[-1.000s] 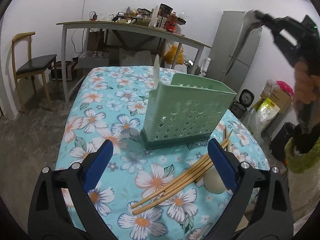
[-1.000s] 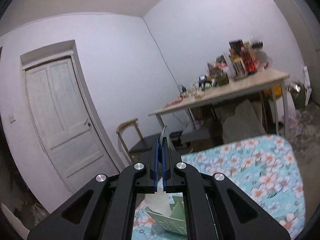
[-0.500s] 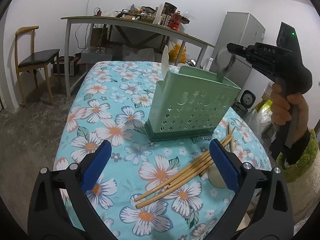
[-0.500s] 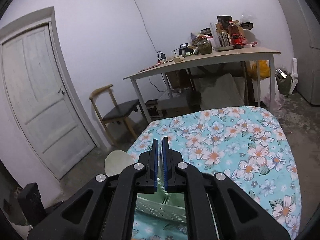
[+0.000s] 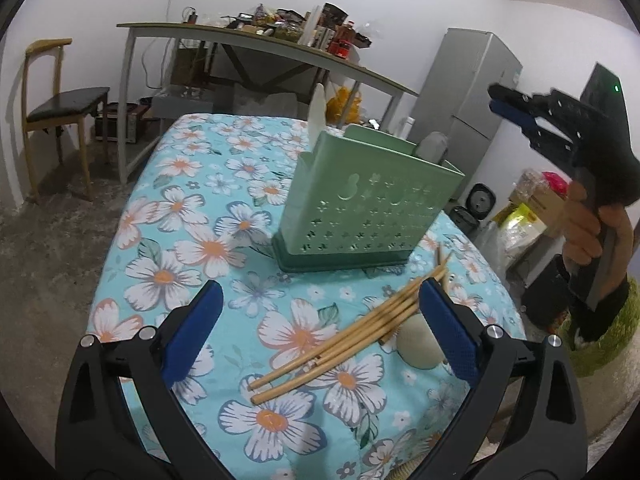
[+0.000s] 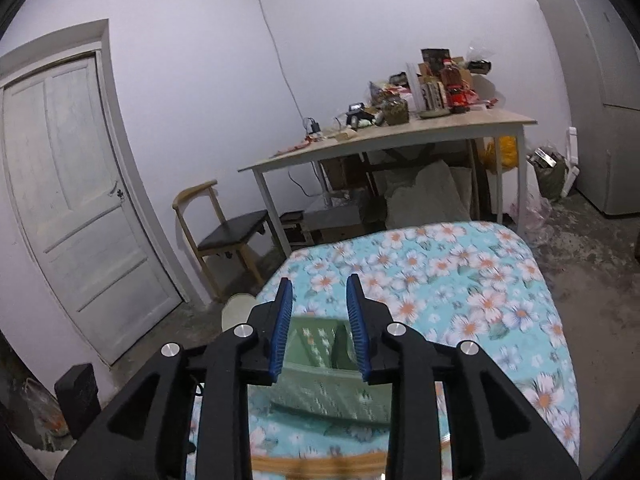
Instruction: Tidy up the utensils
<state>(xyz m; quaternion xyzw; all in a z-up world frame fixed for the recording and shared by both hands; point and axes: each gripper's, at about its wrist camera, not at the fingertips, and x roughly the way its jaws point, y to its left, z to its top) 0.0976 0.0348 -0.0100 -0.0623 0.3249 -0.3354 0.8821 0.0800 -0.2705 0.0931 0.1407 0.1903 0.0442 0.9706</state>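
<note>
**Left wrist view: both grippers empty over the flowered table**

White walls (image 5: 400, 0) close the room, with a panelled door (image 6: 76, 200) at the left of the right wrist view and a grey fridge (image 5: 464, 92) in the far corner. The floor (image 5: 48, 264) is bare, rough concrete. A long side table (image 5: 256, 42) stands against the wall, crowded with bottles and packets, boxes stowed beneath it, and a wooden chair (image 5: 60, 100) with a dark seat beside it.

Nearer, the table (image 5: 168, 208) wears a turquoise cloth printed with white and orange flowers. A green holder (image 5: 368, 208) with star cut-outs stands upright on it, a pale utensil (image 5: 318, 110) rising from its far corner and a grey one (image 5: 434, 144) poking out at the right. A bundle of chopsticks (image 5: 344, 336) lies loose in front of the holder, with a pale spoon bowl (image 5: 418, 346) just beside them.

The left gripper (image 5: 320, 336) is spread wide above the cloth, nothing between its fingers. The right gripper (image 6: 320, 320), held in a hand (image 5: 596, 228) off the table's right side, has just been opening; its jaws stand a little apart and empty, above the holder.
</note>
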